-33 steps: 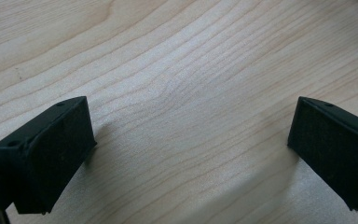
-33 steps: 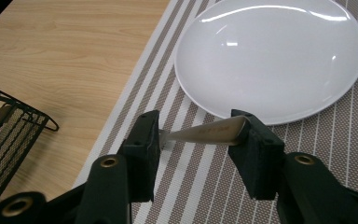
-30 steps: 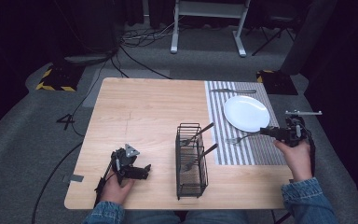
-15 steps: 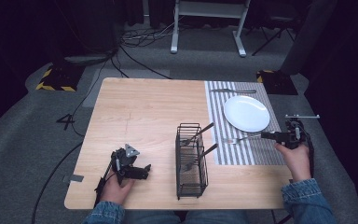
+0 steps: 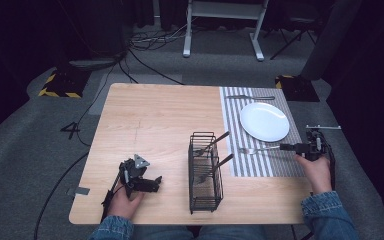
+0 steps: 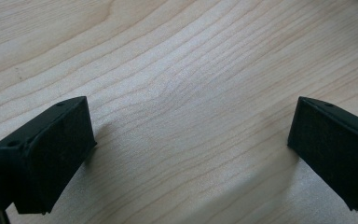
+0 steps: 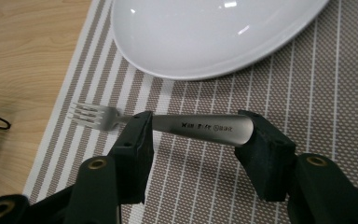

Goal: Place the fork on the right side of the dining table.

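Striped placemat [image 5: 280, 162] on the wooden table [image 5: 150, 120], cables [image 5: 145, 42] beyond.

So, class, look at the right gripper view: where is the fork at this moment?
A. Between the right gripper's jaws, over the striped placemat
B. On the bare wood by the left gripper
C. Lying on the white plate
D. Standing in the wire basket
A: the fork lies across the right gripper, handle between both jaws, above the striped placemat, beside the white plate.

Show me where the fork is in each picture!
High view: the fork lies right of centre on the striped mat, just below the white plate, held by the right claw.
Left gripper view: not here.
Right gripper view: centre, fork between the jaws.
Shared landmark: the white plate.
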Demonstrator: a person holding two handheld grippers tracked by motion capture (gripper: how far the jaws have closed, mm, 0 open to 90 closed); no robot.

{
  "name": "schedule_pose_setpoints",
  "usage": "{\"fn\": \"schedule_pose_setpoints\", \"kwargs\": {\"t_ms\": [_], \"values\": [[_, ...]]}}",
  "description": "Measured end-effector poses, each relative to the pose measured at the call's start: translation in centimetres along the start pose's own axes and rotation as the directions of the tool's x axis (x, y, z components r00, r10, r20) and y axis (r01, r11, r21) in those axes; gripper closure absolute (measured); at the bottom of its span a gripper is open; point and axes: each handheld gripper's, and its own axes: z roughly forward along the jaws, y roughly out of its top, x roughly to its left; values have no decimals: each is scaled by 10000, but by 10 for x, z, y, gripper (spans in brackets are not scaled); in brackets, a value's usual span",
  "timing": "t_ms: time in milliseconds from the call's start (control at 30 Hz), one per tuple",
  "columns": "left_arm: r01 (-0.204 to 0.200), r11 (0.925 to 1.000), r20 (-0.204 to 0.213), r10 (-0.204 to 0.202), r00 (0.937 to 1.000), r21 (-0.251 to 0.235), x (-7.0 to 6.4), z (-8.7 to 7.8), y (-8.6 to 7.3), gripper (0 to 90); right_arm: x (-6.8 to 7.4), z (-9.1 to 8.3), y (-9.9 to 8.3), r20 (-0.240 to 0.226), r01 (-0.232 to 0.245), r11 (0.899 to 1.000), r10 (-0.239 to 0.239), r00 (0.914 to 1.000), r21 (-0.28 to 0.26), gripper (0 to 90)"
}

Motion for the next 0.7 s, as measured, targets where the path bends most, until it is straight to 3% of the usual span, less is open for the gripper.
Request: {"fn": "schedule_pose_setpoints", "kwargs": {"t_ms": [367, 700], "values": [[2, 10000, -4, -2, 10000, -3, 0, 0, 0, 4, -15, 1, -6, 403, -527, 9985, 531, 9978, -114, 456], [-1, 10000, -8, 1, 10000, -3, 0, 0, 0, 3, -15, -8, -8, 692, -250, 9979, 291, 9972, -597, 447]]}}
